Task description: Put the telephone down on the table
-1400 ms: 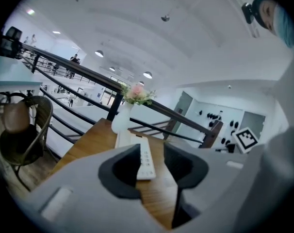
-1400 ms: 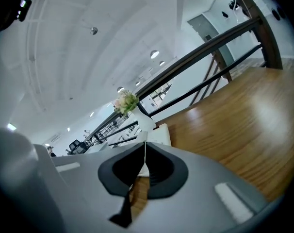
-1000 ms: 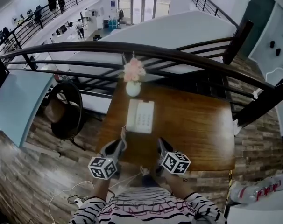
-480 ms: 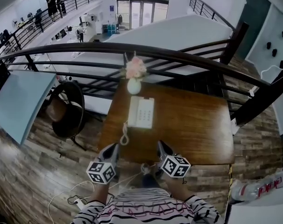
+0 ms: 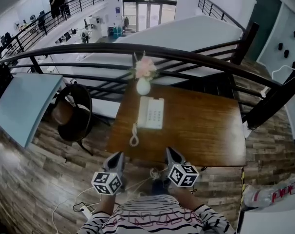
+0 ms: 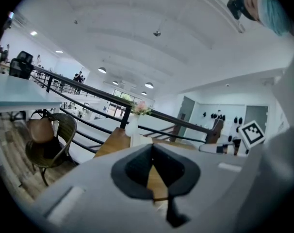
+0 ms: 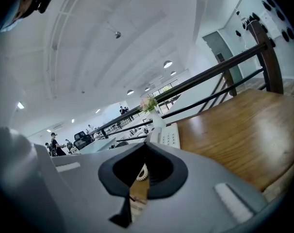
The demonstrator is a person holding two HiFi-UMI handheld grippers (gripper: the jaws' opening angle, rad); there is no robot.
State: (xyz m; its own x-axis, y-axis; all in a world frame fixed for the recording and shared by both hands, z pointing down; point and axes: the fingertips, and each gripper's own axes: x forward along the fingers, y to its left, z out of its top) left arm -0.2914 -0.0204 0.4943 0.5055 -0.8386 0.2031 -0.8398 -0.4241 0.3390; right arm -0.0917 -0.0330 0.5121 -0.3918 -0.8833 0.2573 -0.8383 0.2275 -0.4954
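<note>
Step in hand: placement looks finished. The telephone (image 5: 151, 112) lies flat on the desk (image 5: 206, 130), in the far left part, just on the near side of the vase (image 5: 143, 87) that stands at the far edge by the far left corner. Its coiled cord (image 5: 134, 136) trails toward the near edge along the left side and ends in a small loop on the wood.

Tongs: your left gripper (image 5: 119, 156) and right gripper (image 5: 170, 152) both hover off the near edge, clear of the desk and well apart from the telephone. Each gripper's own view shows its jaws clenched tip to tip with nothing between them.

Next move, as a judgement: nothing is left to carry. Keep both grippers back from the near edge so neither catches the cord loop. Whether the handset sits squarely in its cradle is too small to tell from the head view, so check before you call it done.

Count:
- telephone: one
- cord: one
- vase: one, with one bunch of pink flowers (image 5: 145, 67)
- desk: one
- wicker chair (image 5: 73, 117): one, off the left edge
- grippers: two
</note>
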